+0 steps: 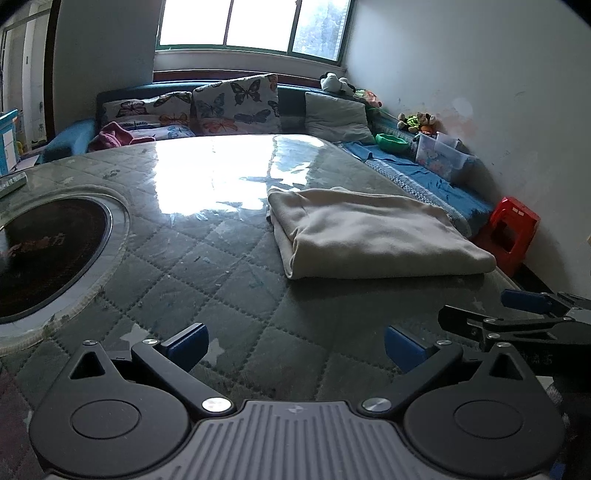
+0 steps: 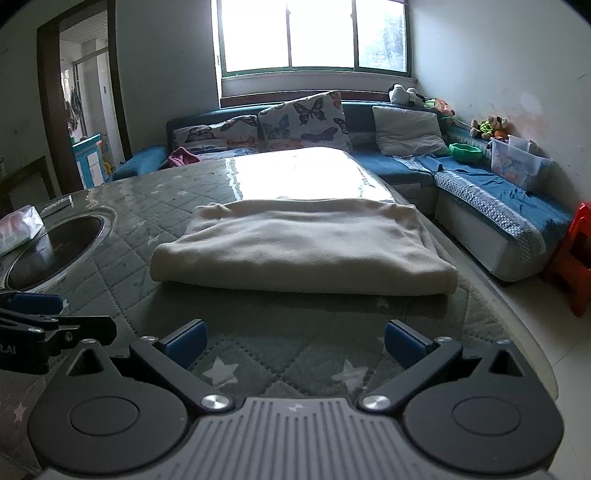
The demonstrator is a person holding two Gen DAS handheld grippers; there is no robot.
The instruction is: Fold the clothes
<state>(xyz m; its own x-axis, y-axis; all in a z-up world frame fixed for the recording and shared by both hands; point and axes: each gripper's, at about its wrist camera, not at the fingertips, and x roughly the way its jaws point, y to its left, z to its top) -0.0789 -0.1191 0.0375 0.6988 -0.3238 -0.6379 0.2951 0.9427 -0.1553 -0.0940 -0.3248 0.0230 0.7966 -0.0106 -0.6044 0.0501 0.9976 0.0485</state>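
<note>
Both tongs (image 1: 295, 349) (image 2: 295, 343) gape empty; folded cream garment (image 2: 303, 247) lies crosswise, fold nearest.

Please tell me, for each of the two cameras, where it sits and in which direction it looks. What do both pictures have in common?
Left wrist: sits on the left gripper, open and empty, looking down across the table; the folded cream garment lies ahead to the right, the right gripper's tip at the right edge.
Right wrist: sits on the right gripper, open, facing the garment straight ahead.
Shared: garment, table, sofa, window.
</note>
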